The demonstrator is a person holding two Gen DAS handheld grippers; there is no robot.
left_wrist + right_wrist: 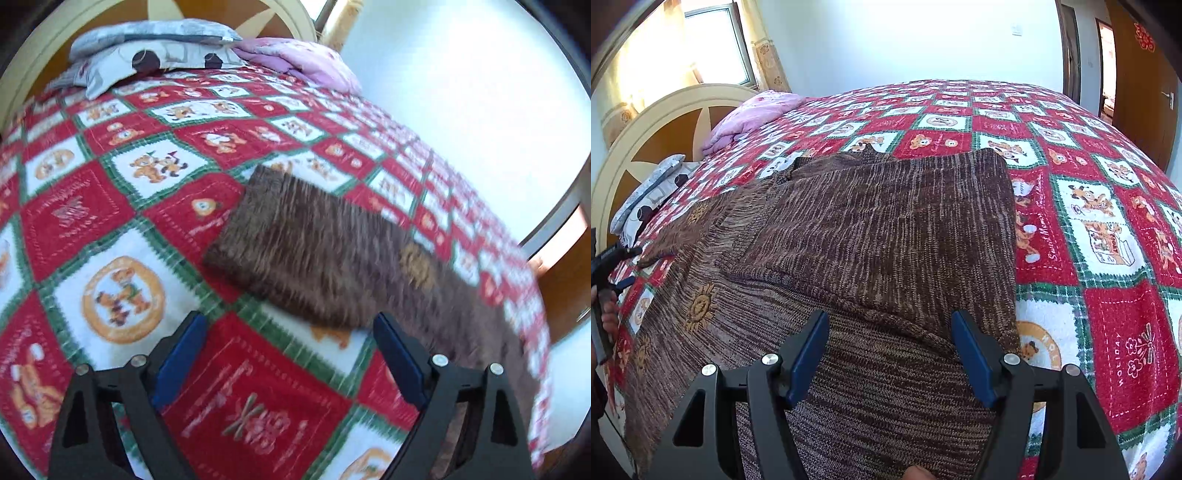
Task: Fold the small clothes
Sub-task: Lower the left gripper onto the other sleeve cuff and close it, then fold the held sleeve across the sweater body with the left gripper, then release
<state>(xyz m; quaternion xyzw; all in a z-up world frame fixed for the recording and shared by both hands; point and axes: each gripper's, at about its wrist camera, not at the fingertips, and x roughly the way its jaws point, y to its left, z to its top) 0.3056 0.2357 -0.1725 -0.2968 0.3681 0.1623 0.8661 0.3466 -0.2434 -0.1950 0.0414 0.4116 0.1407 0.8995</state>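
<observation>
Both grippers read spread apart, nothing between the jaws. I see the right gripper (pixel 890 354) hovering over the brown knit sweater (pixel 871 236), which lies flat on the red-and-white quilt (pixel 1108 229); one part is folded over the body, its edge running from 9 to 3 o'clock just ahead of my fingertips. Left gripper (pixel 288 354) sits over bare quilt (pixel 110 206), with the sweater (pixel 314 254) at 1 o'clock, its near edge just beside the right-hand finger. Left view is blurred. Pillows (pixel 155 55) at 11 o'clock.
</observation>
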